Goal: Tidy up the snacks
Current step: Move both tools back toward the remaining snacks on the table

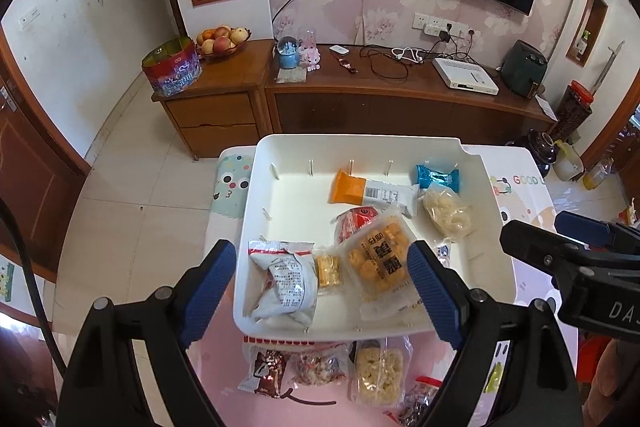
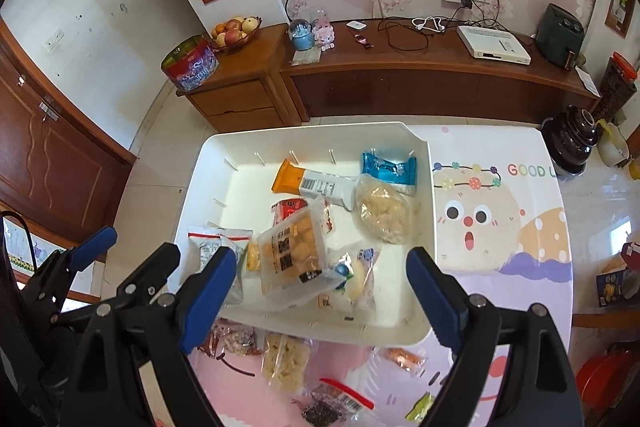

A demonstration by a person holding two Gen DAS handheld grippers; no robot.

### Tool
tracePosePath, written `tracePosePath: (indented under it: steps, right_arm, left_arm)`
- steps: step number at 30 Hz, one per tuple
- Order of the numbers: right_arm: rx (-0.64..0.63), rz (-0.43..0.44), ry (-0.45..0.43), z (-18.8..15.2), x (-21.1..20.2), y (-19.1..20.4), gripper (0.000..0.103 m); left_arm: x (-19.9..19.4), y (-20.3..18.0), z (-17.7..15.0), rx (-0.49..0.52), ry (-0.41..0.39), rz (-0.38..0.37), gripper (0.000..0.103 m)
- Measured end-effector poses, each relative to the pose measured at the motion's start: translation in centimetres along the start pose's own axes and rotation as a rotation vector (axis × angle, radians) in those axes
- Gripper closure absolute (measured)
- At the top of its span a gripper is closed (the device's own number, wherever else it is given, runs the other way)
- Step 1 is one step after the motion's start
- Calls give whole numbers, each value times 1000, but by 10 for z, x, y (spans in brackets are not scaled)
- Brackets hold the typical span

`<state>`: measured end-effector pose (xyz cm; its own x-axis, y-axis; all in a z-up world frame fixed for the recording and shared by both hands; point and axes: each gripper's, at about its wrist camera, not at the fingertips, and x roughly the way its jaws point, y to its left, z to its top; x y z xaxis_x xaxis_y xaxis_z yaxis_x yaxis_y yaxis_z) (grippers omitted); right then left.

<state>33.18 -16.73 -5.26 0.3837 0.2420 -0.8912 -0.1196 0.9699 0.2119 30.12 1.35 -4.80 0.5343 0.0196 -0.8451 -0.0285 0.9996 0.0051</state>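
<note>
A white tray (image 1: pixel 492 251) (image 2: pixel 424 219) sits on the table and holds several snack packets: an orange-and-white bar (image 1: pixel 370 191) (image 2: pixel 314 185), a blue packet (image 1: pixel 438 179) (image 2: pixel 388 167), a clear bag of pale puffs (image 1: pixel 448 213) (image 2: pixel 382 213), a yellow biscuit pack (image 1: pixel 378 257) (image 2: pixel 292 253) and a white-and-red packet (image 1: pixel 286 277). My left gripper (image 1: pixel 320 295) is open and empty above the tray's near edge. My right gripper (image 2: pixel 320 293) is open and empty above the tray's near right part. Loose snacks (image 1: pixel 378 373) (image 2: pixel 286 361) lie on the table in front of the tray.
The table has a pink cartoon cover (image 2: pixel 500 227). The right gripper shows at the right edge of the left wrist view (image 1: pixel 572 251). A wooden TV cabinet (image 1: pixel 380 95) stands behind, with a fruit bowl (image 1: pixel 222 41) and a tin (image 1: pixel 172 67). Tiled floor lies to the left.
</note>
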Motion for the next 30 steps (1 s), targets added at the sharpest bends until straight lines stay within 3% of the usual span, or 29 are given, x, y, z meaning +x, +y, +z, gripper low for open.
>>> tracePosePath:
  steps: [17, 30]
  right_arm:
    - [-1, -34, -40, -68, -52, 2, 16]
    - [51, -110, -43, -123, -72, -50, 22]
  left_arm:
    - [-60, -12, -43, 69, -41, -73, 16]
    - [-67, -56, -81, 162, -27, -157, 16]
